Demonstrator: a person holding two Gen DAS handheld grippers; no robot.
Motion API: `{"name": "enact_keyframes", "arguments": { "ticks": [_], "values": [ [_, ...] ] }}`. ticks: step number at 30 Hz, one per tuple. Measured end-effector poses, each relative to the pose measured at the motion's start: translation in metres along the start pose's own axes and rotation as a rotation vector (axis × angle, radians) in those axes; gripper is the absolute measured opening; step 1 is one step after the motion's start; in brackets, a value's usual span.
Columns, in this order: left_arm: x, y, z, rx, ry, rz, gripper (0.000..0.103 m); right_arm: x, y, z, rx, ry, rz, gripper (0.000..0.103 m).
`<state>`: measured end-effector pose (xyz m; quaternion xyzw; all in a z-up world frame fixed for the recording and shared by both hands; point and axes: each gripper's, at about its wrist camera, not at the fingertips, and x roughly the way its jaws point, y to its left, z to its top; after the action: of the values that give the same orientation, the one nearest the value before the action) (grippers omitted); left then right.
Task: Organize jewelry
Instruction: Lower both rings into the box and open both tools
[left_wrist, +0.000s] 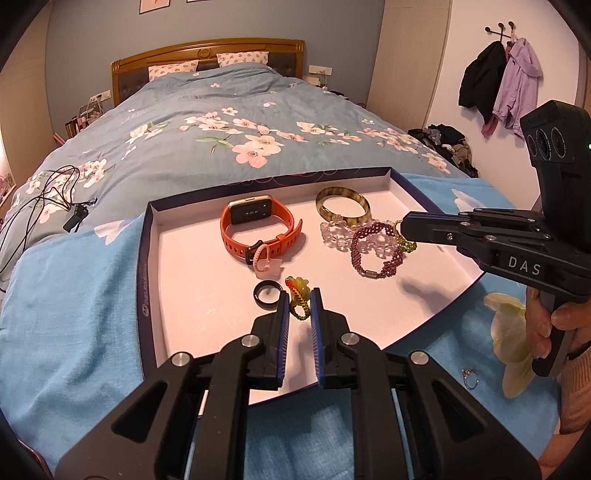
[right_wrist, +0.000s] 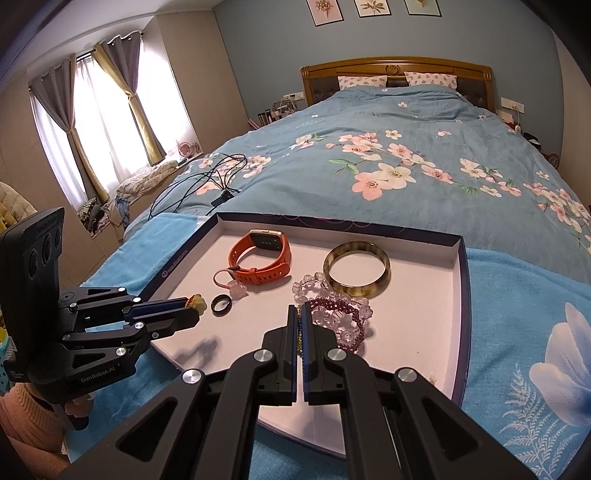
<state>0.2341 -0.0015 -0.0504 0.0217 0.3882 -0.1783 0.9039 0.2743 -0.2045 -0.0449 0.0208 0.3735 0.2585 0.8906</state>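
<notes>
A shallow white tray with a dark blue rim (left_wrist: 147, 236) lies on the blue blanket. My left gripper (left_wrist: 299, 296) is shut on a yellow flower ring with a braided green band (left_wrist: 298, 286), just above the tray's near part, beside a black ring (left_wrist: 266, 294). At the tray's right my right gripper (left_wrist: 404, 225) is shut on a green beaded strand (left_wrist: 406, 243), next to a purple bead bracelet (left_wrist: 375, 251). In the right wrist view that strand (right_wrist: 300, 332) runs between the closed pads of the right gripper (right_wrist: 300, 308). The left gripper (right_wrist: 197, 312) shows there too.
The tray also holds an orange smartwatch (left_wrist: 258, 225), an amber bangle (left_wrist: 341, 205), a clear crystal bracelet (left_wrist: 334, 234) and a pink cord charm (left_wrist: 264, 260). A silver ring (left_wrist: 471, 377) lies on the blanket to the right. Black cables (left_wrist: 48, 192) sit on the quilt.
</notes>
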Motion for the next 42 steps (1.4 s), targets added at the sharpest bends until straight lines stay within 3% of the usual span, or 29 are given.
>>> {"name": "enact_keyframes", "arguments": {
  "ticks": [30, 42],
  "values": [
    [0.032, 0.008, 0.006, -0.031, 0.073, 0.027, 0.012, 0.024, -0.011, 0.004, 0.036, 0.052, -0.02, 0.001],
    [0.028, 0.009, 0.005, -0.041, 0.058, 0.029, 0.016, 0.022, -0.016, 0.004, 0.058, 0.052, -0.013, 0.005]
  ]
}}
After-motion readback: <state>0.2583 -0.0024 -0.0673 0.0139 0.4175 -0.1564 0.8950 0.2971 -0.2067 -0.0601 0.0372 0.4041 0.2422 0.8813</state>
